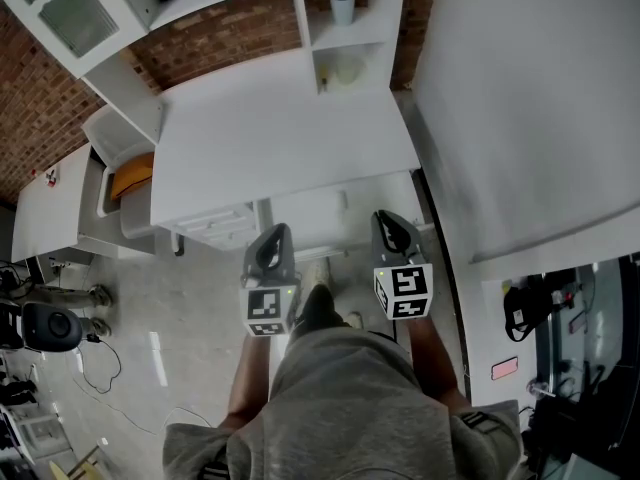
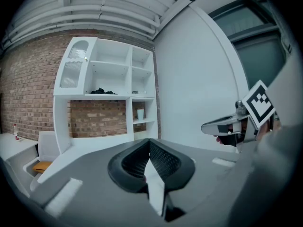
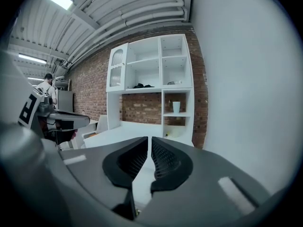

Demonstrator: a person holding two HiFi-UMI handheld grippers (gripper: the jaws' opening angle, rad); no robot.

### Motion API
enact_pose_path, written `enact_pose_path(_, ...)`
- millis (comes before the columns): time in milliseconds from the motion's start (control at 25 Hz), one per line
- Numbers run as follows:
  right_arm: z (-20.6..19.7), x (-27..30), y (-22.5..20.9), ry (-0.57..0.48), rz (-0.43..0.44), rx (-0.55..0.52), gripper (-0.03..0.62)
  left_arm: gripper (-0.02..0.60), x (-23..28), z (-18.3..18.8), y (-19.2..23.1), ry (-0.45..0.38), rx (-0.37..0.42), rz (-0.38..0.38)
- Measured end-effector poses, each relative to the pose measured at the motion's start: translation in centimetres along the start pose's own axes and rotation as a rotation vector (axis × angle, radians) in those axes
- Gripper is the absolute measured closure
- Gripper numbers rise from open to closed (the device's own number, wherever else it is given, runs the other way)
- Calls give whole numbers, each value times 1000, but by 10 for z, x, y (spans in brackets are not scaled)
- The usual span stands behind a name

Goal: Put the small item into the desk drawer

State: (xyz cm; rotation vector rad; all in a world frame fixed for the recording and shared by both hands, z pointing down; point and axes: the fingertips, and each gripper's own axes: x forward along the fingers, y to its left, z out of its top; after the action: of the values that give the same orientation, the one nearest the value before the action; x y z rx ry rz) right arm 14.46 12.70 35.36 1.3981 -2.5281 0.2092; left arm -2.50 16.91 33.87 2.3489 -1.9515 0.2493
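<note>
You are standing over a white desk [image 1: 280,138] whose top is bare. It is pushed against a red brick wall [image 1: 220,33]. A white shelf unit [image 1: 350,43] rises from the back of the desk. A pale cup [image 1: 343,6] stands in one of its narrow cubbies, and something pale that is hard to make out sits in the cubby below. A large plain white panel [image 1: 520,98] fills the right side. The floor [image 1: 190,318] is grey and mottled, with thin cables [image 1: 100,368] trailing on it at the left.

You hold both grippers side by side in front of your body, short of the desk's near edge. The left gripper [image 2: 149,143] has its jaws together with nothing between them. The right gripper [image 3: 149,141] has its jaws all but together, with only a thin slit between the pads and nothing in it.

The desk drawer [image 1: 215,223] shows as white fronts under the near left edge of the desk. It is seen too steeply to tell whether it is fully closed. The small item cannot be picked out with certainty in any view.

Left of the desk is a white seat-like piece [image 1: 115,133] with something orange [image 1: 132,178] in it, too small to identify. On an upper shelf lies a dark heap [image 2: 102,91] of unclear shape. Your own grey clothing [image 1: 340,388] hides the floor right below you.
</note>
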Motion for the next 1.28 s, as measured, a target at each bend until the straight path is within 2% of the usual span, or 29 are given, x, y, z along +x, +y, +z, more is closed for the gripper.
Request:
enact_pose_path(160,-5,-16,-1,-17,-1,5,571,569,-9,-4,-6,5,-19,6)
enact_pose_path(640,-14,-40,-4,-26,3,18,590,569,-29,-20,-19,54,9,8)
enact_pose_path(1280,-29,-42,2,12,16,2,591,569,-31,-21,-20,48,-3,15)
